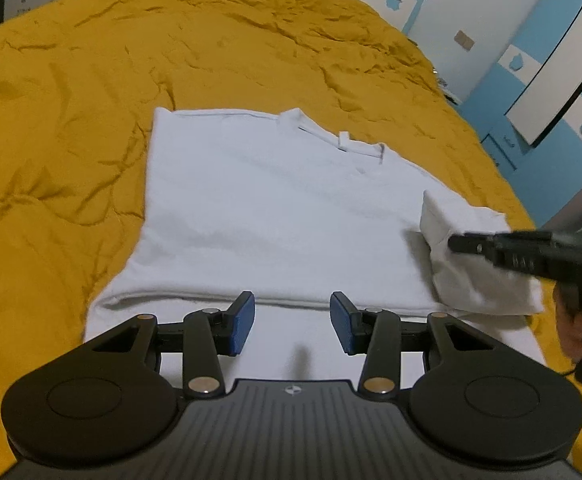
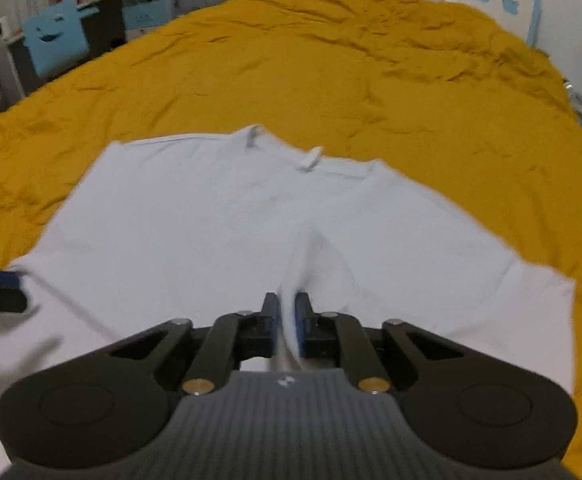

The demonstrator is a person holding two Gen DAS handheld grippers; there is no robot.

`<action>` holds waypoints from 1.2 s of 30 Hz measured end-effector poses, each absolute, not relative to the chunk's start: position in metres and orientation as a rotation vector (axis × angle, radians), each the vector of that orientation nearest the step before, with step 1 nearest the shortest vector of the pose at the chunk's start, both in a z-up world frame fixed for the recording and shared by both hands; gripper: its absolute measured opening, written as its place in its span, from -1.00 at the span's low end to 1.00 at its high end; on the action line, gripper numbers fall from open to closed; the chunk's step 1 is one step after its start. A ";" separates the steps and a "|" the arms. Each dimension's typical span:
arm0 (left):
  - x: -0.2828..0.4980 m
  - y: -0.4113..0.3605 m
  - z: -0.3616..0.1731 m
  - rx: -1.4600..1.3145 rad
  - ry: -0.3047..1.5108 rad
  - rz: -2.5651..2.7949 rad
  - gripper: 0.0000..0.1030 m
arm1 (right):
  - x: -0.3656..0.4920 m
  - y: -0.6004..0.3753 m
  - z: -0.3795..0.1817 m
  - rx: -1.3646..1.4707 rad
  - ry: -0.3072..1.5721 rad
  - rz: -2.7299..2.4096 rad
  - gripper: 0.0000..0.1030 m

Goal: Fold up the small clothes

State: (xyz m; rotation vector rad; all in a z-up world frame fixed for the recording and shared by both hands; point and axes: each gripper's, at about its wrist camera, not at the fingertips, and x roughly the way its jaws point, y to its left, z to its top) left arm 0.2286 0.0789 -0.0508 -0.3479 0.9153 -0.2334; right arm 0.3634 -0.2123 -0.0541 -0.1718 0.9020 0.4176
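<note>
From my left wrist I see my left gripper spread wide and empty over the near fold of the white T-shirt lying on the mustard bedspread, while from my right wrist my right gripper pinches a raised ridge of that shirt's cloth.

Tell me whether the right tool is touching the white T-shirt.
Touching. The right wrist view shows the right tool shut on a pinched ridge of the white T-shirt, cloth running between its blue pads.
</note>
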 end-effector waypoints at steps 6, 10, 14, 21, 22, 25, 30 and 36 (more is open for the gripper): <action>0.223 0.068 -0.053 -0.362 0.912 -0.287 -0.02 | 0.295 -0.204 -0.057 -0.264 0.896 0.641 -0.94; 0.218 0.058 -0.050 -0.343 0.909 -0.336 0.00 | 0.262 -0.203 -0.081 -0.334 0.978 0.693 -0.85; 0.215 0.044 -0.048 -0.286 0.915 -0.385 0.14 | 0.246 -0.219 -0.077 -0.234 0.988 0.679 -0.55; 0.230 0.005 -0.068 -0.215 0.971 -0.441 0.26 | 0.225 -0.263 -0.060 -0.129 0.932 0.538 -0.27; 0.234 0.001 -0.073 -0.221 0.988 -0.441 0.26 | 0.224 -0.271 -0.061 -0.108 0.935 0.510 -0.27; 0.245 -0.010 -0.087 -0.270 1.012 -0.463 0.26 | 0.219 -0.296 -0.062 -0.046 0.938 0.445 -0.27; 0.264 -0.020 -0.106 -0.351 1.012 -0.454 -0.05 | 0.209 -0.325 -0.065 -0.010 0.938 0.381 -0.26; 0.249 -0.016 -0.061 -0.394 0.904 -0.515 -0.83 | 0.203 -0.335 -0.067 -0.008 0.923 0.381 -0.26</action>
